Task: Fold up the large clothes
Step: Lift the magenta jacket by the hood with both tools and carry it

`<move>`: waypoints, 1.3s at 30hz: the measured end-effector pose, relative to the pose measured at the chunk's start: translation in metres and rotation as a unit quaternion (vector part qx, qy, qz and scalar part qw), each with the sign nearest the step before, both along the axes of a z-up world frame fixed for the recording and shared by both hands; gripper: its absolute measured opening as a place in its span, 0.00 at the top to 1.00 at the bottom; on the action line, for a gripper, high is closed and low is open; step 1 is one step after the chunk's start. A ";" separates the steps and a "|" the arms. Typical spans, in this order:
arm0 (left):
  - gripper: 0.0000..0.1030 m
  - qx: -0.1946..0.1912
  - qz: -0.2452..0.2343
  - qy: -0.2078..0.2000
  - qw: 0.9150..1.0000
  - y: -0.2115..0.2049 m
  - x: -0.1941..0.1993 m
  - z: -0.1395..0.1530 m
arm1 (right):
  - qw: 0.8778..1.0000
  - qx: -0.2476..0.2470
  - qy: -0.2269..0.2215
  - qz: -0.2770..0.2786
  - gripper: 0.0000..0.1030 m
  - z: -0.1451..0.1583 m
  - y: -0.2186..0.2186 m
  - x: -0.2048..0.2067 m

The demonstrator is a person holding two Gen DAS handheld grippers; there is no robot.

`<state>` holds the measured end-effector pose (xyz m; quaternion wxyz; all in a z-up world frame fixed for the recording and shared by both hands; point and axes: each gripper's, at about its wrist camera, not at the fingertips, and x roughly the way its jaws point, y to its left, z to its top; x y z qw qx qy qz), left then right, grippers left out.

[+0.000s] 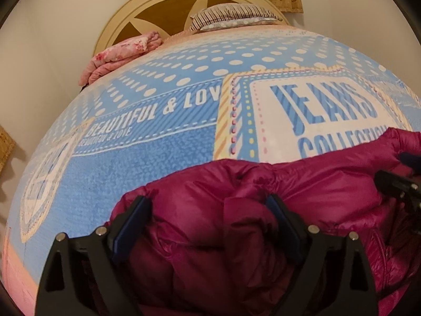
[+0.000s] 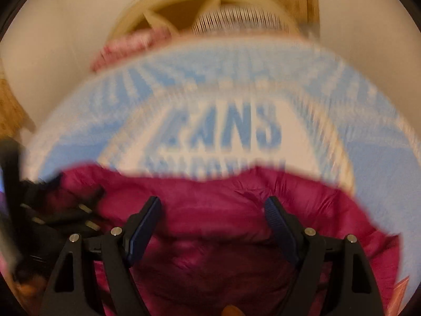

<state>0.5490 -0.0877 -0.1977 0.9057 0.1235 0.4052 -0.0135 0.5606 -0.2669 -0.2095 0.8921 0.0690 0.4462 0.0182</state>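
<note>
A magenta puffer jacket (image 1: 236,210) lies bunched on the near part of a bed with a blue printed blanket (image 1: 131,144). My left gripper (image 1: 208,205) is open, its jaws spread over the jacket's left part, with fabric bulging between them. My right gripper (image 2: 213,208) is open over the jacket (image 2: 223,197) further right; that view is motion-blurred. The right gripper also shows at the right edge of the left wrist view (image 1: 400,184), and the left gripper shows at the left edge of the right wrist view (image 2: 52,210).
A cream headboard (image 1: 158,8) stands at the far end of the bed. A striped pillow (image 1: 231,15) and a folded pink floral quilt (image 1: 118,55) lie in front of it. White walls flank the bed.
</note>
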 end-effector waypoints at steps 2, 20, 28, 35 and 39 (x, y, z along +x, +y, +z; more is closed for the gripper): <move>0.09 0.000 0.000 0.000 1.000 0.000 0.000 0.000 | 1.000 -0.015 -0.005 0.000 0.21 -0.002 0.005 0.000; 0.03 0.014 0.008 -0.001 1.000 0.000 0.001 -0.003 | 0.997 -0.074 0.008 -0.003 0.20 -0.012 0.020 0.006; 0.01 0.020 0.012 -0.002 1.000 -0.001 0.002 -0.003 | 0.997 -0.074 0.007 -0.004 0.19 -0.012 0.020 0.005; 0.00 0.033 0.015 -0.004 0.999 -0.003 0.002 -0.004 | 0.997 -0.078 0.011 -0.004 0.18 -0.012 0.020 0.007; 0.00 0.041 0.015 -0.004 0.999 -0.005 0.002 -0.004 | 0.996 -0.088 0.014 -0.004 0.18 -0.013 0.022 0.008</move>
